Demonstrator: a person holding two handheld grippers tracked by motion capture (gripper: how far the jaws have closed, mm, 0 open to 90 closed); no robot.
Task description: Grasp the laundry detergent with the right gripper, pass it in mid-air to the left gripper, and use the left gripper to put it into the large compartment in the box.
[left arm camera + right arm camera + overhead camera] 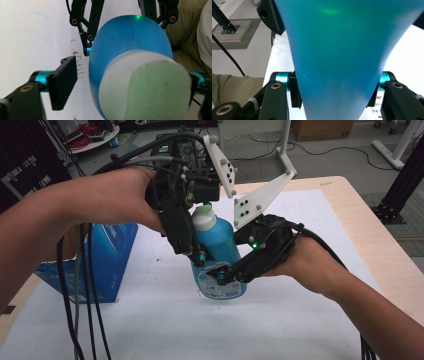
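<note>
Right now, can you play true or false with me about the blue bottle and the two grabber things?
1. The blue bottle has a pale green cap. True.
2. The right gripper is shut on the bottle's body. True.
3. The left gripper squeezes the cap tight. False: in the left gripper view its fingers stand apart from the cap, with a gap showing.
4. The bottle lies flat on the table. False: it is upright above the white sheet.
5. A blue box sits to the bottle's left. True.
</note>
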